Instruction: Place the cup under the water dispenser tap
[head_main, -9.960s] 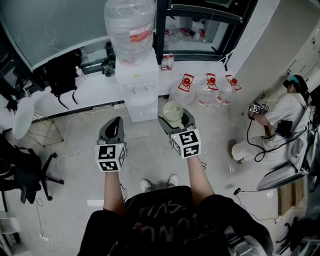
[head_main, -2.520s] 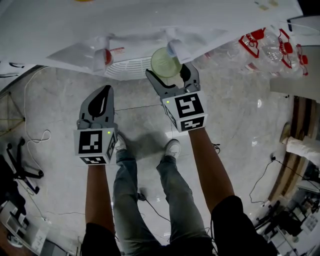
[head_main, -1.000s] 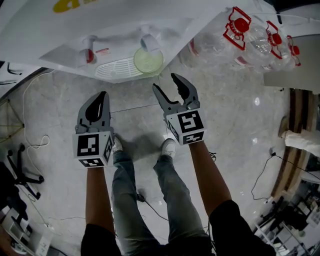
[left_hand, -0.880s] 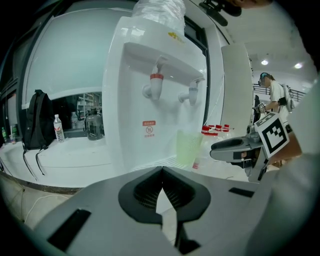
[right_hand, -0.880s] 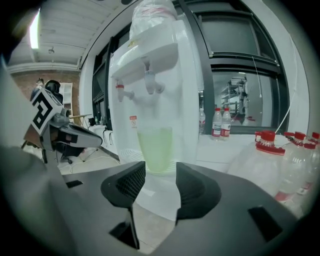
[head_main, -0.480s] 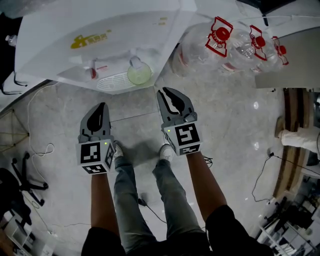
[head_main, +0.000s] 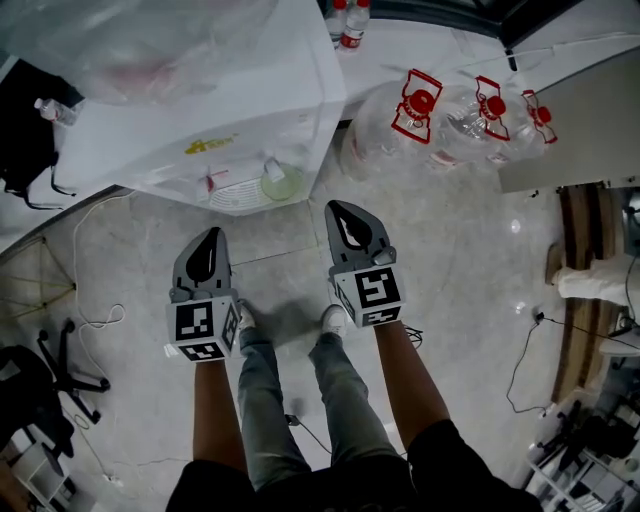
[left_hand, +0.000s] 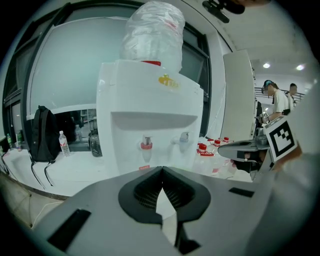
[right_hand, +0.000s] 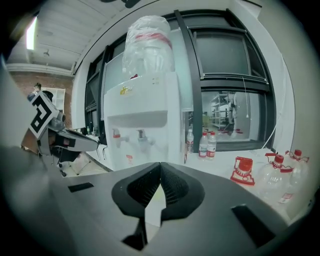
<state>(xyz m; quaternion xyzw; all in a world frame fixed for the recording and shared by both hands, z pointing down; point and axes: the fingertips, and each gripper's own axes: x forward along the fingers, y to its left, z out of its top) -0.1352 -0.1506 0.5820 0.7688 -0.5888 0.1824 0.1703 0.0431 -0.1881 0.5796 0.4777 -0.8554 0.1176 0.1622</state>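
The pale green cup (head_main: 283, 184) stands on the drip tray of the white water dispenser (head_main: 200, 110), right under the right-hand tap (head_main: 271, 167); the red tap (head_main: 211, 181) is to its left. My right gripper (head_main: 346, 209) is drawn back from the cup, shut and empty. To the left, my left gripper (head_main: 210, 237) is also shut with nothing in it. In the left gripper view the closed left gripper (left_hand: 162, 169) points at the dispenser (left_hand: 150, 100) and hides the cup. The right gripper (right_hand: 160, 165) faces the dispenser (right_hand: 145, 110) from the other side.
Several large water jugs with red caps (head_main: 440, 125) lie right of the dispenser, small bottles (head_main: 350, 20) on the ledge behind. A black backpack (head_main: 25, 130) sits at left, an office chair (head_main: 40, 385) lower left. Cables trail on the floor. A person's leg (head_main: 590, 280) shows at the right edge.
The right gripper let go of the cup under the tap, pulled back and closed its jaws. Both grippers rose, and the dispenser now sits farther away in the head view.
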